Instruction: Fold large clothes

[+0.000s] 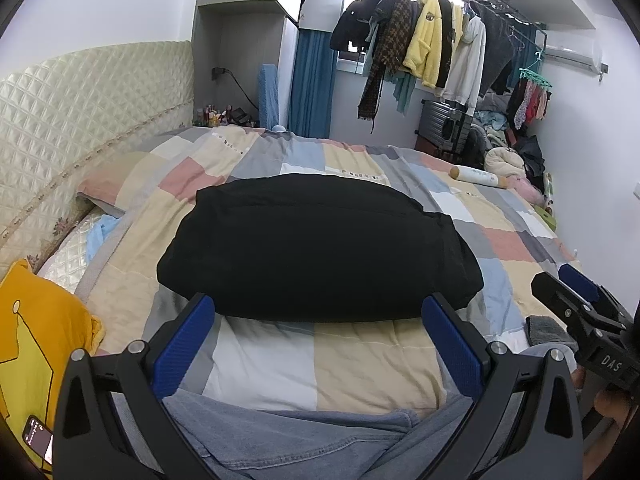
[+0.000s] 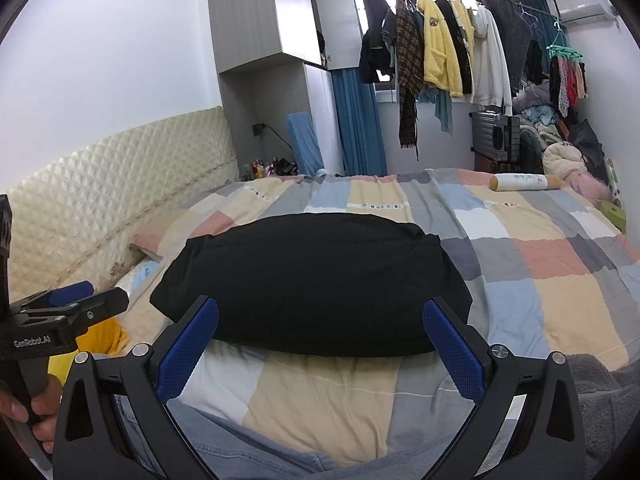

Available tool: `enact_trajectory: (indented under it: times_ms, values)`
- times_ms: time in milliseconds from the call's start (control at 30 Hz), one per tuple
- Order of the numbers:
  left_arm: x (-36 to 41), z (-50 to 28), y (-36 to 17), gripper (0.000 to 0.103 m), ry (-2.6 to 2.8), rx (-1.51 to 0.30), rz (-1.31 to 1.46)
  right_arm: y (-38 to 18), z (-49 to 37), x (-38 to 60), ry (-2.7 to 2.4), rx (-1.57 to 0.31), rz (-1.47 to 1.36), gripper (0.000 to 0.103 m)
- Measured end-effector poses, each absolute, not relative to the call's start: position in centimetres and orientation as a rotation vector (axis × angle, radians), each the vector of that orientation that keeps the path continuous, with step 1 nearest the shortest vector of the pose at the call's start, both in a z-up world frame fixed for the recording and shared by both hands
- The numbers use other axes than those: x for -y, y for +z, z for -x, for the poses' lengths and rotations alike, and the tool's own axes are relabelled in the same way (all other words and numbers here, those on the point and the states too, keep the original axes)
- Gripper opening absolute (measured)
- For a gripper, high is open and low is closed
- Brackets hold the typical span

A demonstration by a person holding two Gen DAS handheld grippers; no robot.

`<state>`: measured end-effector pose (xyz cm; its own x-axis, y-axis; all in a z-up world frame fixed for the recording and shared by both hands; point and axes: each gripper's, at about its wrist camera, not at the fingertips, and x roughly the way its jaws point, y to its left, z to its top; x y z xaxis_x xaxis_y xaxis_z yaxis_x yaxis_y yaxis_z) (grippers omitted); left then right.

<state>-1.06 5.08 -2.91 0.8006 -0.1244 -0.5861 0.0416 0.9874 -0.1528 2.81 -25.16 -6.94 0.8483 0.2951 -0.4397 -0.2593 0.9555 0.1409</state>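
Observation:
A black garment [image 1: 316, 248] lies folded into a flat rectangle on the patchwork quilt [image 1: 360, 368]; it also shows in the right wrist view [image 2: 312, 280]. My left gripper [image 1: 318, 308] is open and empty, its fingertips just short of the garment's near edge. My right gripper [image 2: 320, 312] is open and empty, held the same way at the near edge. Each gripper shows at the side of the other's view: the right one [image 1: 580, 300] and the left one [image 2: 72, 300].
Blue denim [image 1: 304, 436] lies at the near edge of the bed. A yellow garment [image 1: 36, 344] and a phone [image 1: 38, 438] lie at the left. A grey towel [image 2: 608, 400] lies at the right. A cream bottle [image 2: 524, 182], a clothes rack [image 2: 460, 48] and the padded headboard [image 1: 80, 112] stand beyond.

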Motion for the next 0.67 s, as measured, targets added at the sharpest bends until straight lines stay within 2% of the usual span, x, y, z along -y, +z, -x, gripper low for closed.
enact_trajectory:
  times_ms: [667]
  values:
    - [-5.01,1.22,-2.86,0.103,-0.097,-0.634,0.136,-7.29,-2.67,24.93,0.283,-0.474,-0.069,0.103]
